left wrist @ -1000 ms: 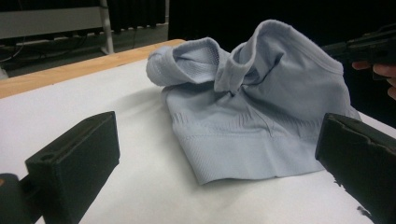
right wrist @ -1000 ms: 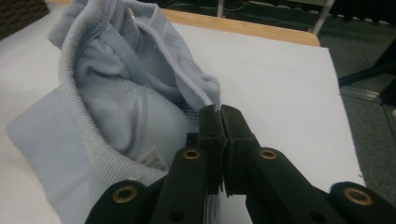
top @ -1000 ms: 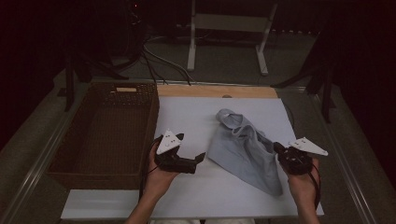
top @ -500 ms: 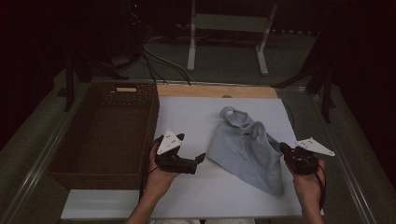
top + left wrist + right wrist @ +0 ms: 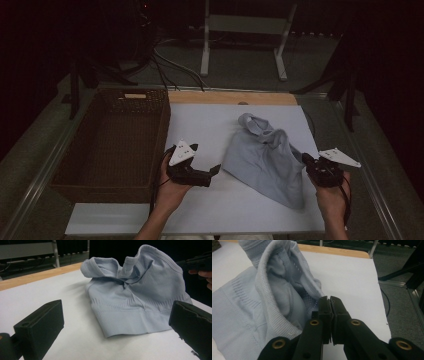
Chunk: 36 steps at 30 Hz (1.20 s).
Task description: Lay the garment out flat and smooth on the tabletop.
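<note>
A pale grey-blue knitted garment (image 5: 265,160) lies crumpled on the white table top (image 5: 210,120). My right gripper (image 5: 306,160) is at its right edge, shut on a fold of the fabric. In the right gripper view the closed jaws (image 5: 329,300) pinch the mesh edge of the garment (image 5: 249,307), which rises in a ridge from that grip. My left gripper (image 5: 206,159) rests to the left of the garment, open, pointing at its hem. The left gripper view shows the wide-apart jaws (image 5: 116,315) short of the garment (image 5: 140,295), with the right gripper (image 5: 197,262) beyond.
A brown wicker basket (image 5: 165,125) stands along the table's left side, close to my left hand. A wooden strip (image 5: 230,97) runs along the far edge of the table. Behind it are a white stand (image 5: 240,25) and cables on the floor.
My right gripper has shifted a little to the right and pulled the garment's right edge with it, so the fabric stands up more. The left gripper has stayed put.
</note>
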### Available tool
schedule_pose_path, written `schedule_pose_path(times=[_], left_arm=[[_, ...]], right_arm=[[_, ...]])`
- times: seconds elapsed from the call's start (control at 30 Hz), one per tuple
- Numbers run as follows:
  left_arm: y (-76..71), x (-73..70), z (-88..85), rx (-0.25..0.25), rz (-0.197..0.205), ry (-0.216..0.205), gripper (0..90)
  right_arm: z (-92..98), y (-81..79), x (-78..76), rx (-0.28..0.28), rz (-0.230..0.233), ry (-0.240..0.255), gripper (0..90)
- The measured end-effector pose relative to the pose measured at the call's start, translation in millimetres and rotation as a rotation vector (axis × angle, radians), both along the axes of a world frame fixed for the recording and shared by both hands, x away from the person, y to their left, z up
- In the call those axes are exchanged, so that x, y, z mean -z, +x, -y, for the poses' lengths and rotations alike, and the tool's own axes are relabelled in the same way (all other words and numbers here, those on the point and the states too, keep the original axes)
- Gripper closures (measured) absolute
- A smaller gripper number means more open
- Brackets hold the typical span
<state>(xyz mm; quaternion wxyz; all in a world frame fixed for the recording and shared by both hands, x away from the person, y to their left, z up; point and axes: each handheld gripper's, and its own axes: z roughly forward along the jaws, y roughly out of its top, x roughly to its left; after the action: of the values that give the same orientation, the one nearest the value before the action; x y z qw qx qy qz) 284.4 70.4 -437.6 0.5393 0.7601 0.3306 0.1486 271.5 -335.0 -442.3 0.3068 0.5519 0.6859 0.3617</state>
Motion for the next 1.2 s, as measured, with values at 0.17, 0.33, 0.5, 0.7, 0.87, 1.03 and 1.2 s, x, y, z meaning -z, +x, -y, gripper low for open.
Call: schedule_pose_path(times=[0.17, 0.33, 0.5, 0.7, 0.87, 1.03, 1.2], left_arm=[[0.1, -0.1, -0.5, -0.001, 0.0, -0.002, 1.4], [-0.1, -0.9, -1.2, -0.003, 0.003, -0.002, 1.3], [-0.5, -1.7, -2.0, -0.005, 0.005, -0.006, 1.3], [-0.5, -1.6, -3.2, -0.011, 0.006, -0.006, 1.4], [-0.3, -1.2, -3.8, -0.016, 0.007, -0.005, 1.3], [0.0, -3.4, -5.5, -0.026, 0.013, -0.015, 1.3], [2.6, -5.6, -6.8, -0.037, 0.021, -0.017, 1.3]], right_arm=[[3.4, 0.3, 0.7, 0.009, -0.004, -0.01, 88.2], [7.7, -0.3, 0.6, 0.03, -0.008, -0.012, 88.0], [9.3, -1.8, -2.8, 0.058, 0.015, -0.005, 65.5], [8.6, -5.1, -10.9, 0.063, 0.058, 0.038, 35.4], [0.6, -7.8, -18.0, 0.018, 0.101, 0.055, 23.9], [-7.2, -11.1, -22.8, -0.027, 0.107, 0.059, 21.3], [-9.8, -12.2, -21.5, -0.047, 0.087, 0.078, 20.3]])
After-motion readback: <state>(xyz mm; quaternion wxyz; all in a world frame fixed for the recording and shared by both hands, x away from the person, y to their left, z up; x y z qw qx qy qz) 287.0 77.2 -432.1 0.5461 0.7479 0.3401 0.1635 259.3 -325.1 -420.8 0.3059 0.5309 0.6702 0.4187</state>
